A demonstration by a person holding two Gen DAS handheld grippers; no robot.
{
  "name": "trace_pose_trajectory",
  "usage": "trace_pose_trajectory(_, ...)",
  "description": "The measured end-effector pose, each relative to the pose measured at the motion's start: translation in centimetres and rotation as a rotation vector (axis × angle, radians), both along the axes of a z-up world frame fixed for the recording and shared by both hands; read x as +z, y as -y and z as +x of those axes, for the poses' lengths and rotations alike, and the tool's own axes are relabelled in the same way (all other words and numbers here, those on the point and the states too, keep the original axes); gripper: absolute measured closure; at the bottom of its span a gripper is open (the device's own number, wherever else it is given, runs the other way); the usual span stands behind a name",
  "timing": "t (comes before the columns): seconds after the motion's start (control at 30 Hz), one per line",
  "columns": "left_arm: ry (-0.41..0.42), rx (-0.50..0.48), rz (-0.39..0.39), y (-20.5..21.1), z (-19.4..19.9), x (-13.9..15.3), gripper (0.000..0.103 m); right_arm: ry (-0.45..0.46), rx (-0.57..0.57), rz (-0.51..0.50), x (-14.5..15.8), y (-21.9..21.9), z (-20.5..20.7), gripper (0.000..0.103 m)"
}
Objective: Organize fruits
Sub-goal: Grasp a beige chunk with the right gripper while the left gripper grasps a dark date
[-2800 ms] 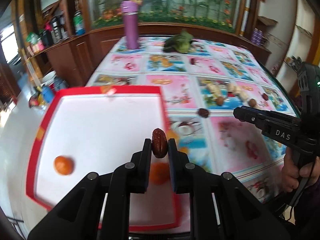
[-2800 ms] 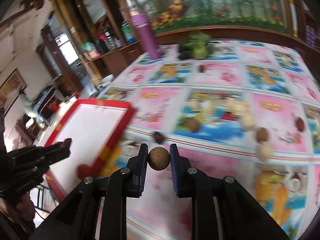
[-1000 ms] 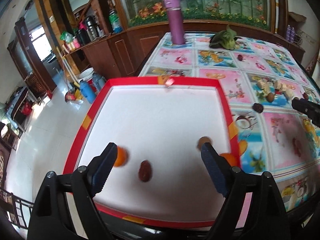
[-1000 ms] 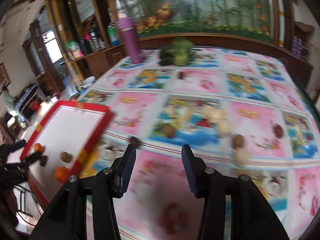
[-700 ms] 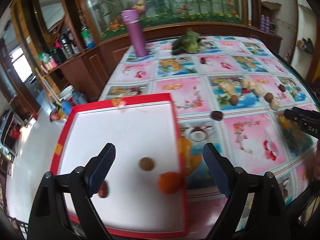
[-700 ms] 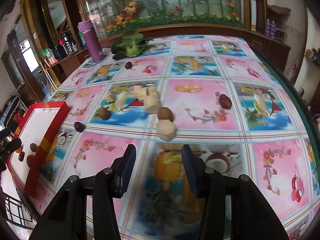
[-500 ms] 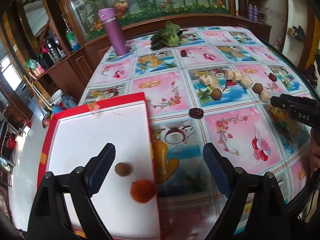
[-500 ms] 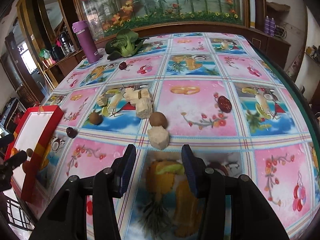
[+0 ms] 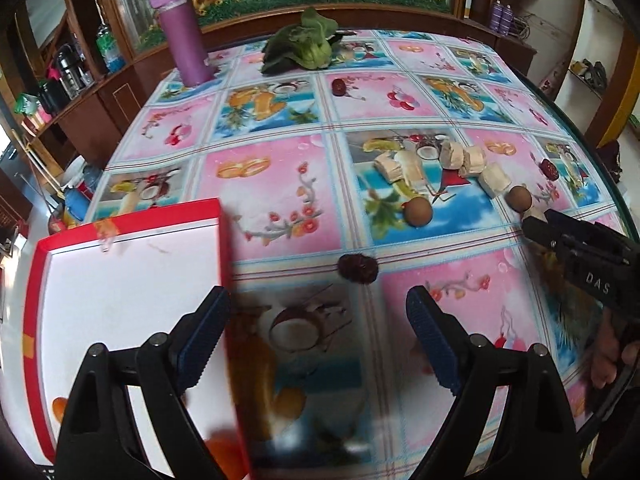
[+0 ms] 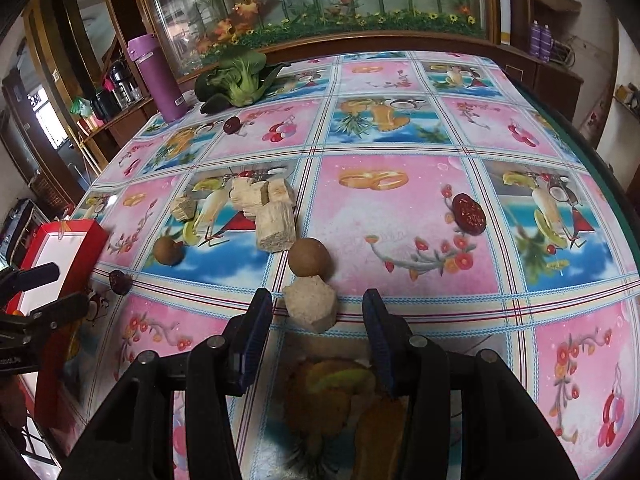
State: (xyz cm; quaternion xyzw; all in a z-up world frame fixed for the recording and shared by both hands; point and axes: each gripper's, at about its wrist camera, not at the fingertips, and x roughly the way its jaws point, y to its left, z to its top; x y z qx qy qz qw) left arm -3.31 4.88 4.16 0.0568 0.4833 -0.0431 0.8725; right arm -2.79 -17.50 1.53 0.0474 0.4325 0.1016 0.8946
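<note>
Just changed: both grippers carried fruit a few seconds ago – a dark date in the left, a round brown fruit in the right – and both have since let go over the red tray [image 9: 128, 220].
Left gripper [image 9: 318, 332]: jaws wide apart, empty, now swung off the tray and facing the wrinkled date [image 9: 357, 268] on the bench [image 9: 280, 184].
Right gripper [image 10: 317, 330]: jaws apart, empty, lined up on a pale cut chunk [image 10: 310, 308] that touches a round brown fruit [image 10: 310, 258].
Meaning for the task: we judge two pieces delivered and a fresh round of picking begun.
Left to gather: another brown fruit [image 9: 419, 211], a red date [image 10: 468, 208] to the right, a far date [image 9: 339, 87] near the greens [image 9: 302, 46], plus the loose cluster of pale chunks [image 10: 262, 196].
Hard to make out: the tray's contents – only an orange sliver [image 9: 60, 408] shows at the left edge, and a blurred orange shape by the near corner; the rest sits behind the left gripper.
Cut off: the person's hand [image 9: 608, 364] at the frame edge.
</note>
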Motion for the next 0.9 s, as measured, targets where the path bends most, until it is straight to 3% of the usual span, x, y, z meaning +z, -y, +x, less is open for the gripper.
trace_pose_trajectory(0.13,-0.02,-0.001,-0.01,0.5,1.5,-1.0,0.017,0.008,0.014,-0.024,0.0,-0.5,0.0,0.056)
trace_pose_trajectory(0.3,-0.073,-0.02,-0.043,0.8,2.5,-2.6,0.046,0.012,0.019,-0.025,0.0,-0.5,0.1,0.056)
trace_pose_trajectory(0.5,-0.051,-0.052,-0.063,1.3,2.4,-2.4,0.062,0.029,0.024,-0.064,-0.2,-1.0,-0.1,0.057)
trace_pose_trajectory(0.6,-0.045,-0.067,-0.072,1.5,2.3,-2.3,0.074,0.029,0.019,-0.063,-0.1,-0.9,0.0,0.067)
trace_pose_trajectory(0.67,-0.044,-0.073,-0.078,1.6,2.2,-2.3,0.075,0.027,0.009,-0.052,-0.1,-0.5,0.1,0.077)
trace_pose_trajectory(0.9,-0.04,-0.082,-0.101,1.8,1.5,-2.2,0.075,0.026,0.008,-0.034,-0.1,-0.5,-0.1,0.077)
